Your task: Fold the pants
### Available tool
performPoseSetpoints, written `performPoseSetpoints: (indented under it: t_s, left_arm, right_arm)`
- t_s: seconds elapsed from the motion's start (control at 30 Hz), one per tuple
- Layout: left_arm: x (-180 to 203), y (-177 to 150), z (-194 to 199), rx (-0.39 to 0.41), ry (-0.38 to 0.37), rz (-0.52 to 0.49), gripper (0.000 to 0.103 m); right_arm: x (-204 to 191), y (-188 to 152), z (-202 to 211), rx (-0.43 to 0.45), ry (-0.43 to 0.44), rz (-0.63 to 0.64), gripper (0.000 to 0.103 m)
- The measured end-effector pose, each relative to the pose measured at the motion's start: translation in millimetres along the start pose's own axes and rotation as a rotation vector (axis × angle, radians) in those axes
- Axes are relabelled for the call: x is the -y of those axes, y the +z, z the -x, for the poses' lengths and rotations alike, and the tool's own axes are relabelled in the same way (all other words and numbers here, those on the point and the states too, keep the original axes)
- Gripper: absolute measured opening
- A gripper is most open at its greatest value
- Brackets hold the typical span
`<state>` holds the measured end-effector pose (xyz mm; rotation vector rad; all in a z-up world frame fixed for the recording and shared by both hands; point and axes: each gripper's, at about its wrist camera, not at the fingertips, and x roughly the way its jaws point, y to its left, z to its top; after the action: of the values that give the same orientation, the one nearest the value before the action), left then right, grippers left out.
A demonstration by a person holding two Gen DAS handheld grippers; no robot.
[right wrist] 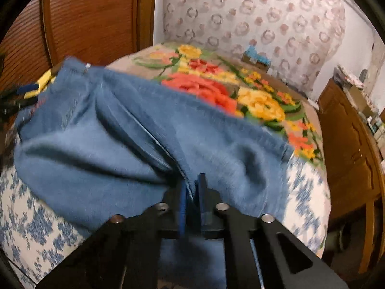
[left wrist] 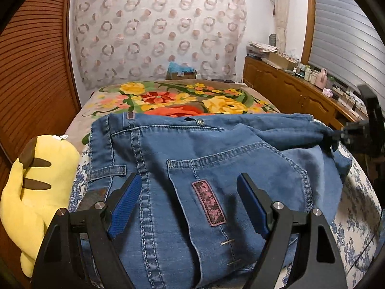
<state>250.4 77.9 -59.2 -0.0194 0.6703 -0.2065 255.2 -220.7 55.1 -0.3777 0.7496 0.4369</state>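
Blue denim pants [left wrist: 192,159] lie across the bed, back pocket with a pink patch [left wrist: 208,203] facing up, waistband to the left. My left gripper [left wrist: 190,183] is open, its blue pads straddling the pocket area just above the fabric. My right gripper [right wrist: 192,185] is shut on a fold of the pants [right wrist: 134,130] and lifts it; that view is blurred. It also shows in the left wrist view [left wrist: 336,137] at the right, pinching the leg end.
A yellow plush toy [left wrist: 36,192] lies at the bed's left edge. A floral blanket [left wrist: 182,101] covers the far bed. A wooden sideboard [left wrist: 300,94] with clutter runs along the right. A slatted wooden door [left wrist: 31,72] stands at left.
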Motion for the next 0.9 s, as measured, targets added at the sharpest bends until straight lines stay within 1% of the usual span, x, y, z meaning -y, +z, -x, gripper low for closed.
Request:
performPoseSetpoints:
  t_s: [0.1,0.23,0.37,0.5,0.53,0.57,0.6,0.63,0.67,0.73,0.8,0.9]
  left_arm:
    - [-0.1,1.1,3.1,0.009,0.004,0.005,0.082]
    - [-0.9,1.0,1.5,0.010,0.010,0.010,0.082]
    - [0.2,-1.1,-1.4,0.002,0.017,0.008,0.082]
    - [0.3,-1.3,-0.8,0.005,0.026,0.010,0.082]
    - [0.2,-1.9,-0.7,0.004,0.026,0.013,0.082]
    - [0.1,-2.5,-0.5,0.004,0.027,0.014,0.082]
    - [-0.1,-2.5,-0.3,0.005,0.026,0.013,0.082]
    - [-0.4,-2.2,-0.5,0.005,0.025,0.012,0.082]
    - [-0.1,-2.6,-0.6,0.004,0.024,0.009,0.082]
    - [-0.8,-2.5,-0.7,0.003,0.023,0.005,0.082]
    - [-1.2,-3.1,-0.3,0.004,0.024,0.001,0.082]
    - [-0.7,-3.3,-0.4,0.003,0.024,0.002,0.082]
  right_arm:
    - [10.6,26.6,10.0,0.046,-0.032,-0.003,0.005]
    - [21.2,62.5,7.5,0.081,-0.086,0.023,0.005]
    - [23.0,81.2,-14.6,0.081,-0.129,0.018,0.005]
    - [18.9,86.8,-43.2,0.077,-0.135,-0.033,0.006]
    - [17.2,86.4,-52.4,0.073,-0.132,-0.043,0.015]
    - [14.8,84.2,-54.9,0.066,-0.133,-0.055,0.021]
    - [13.1,82.2,-52.0,0.065,-0.141,-0.065,0.034]
    - [15.1,80.8,-51.2,0.068,-0.146,-0.081,0.040]
    - [19.1,80.3,-49.1,0.076,-0.144,-0.098,0.042]
    - [24.4,74.2,-42.1,0.089,-0.148,-0.129,0.055]
    - [28.8,66.5,-32.2,0.102,-0.137,-0.149,0.058]
    - [31.3,51.1,-15.1,0.110,-0.126,-0.172,0.059]
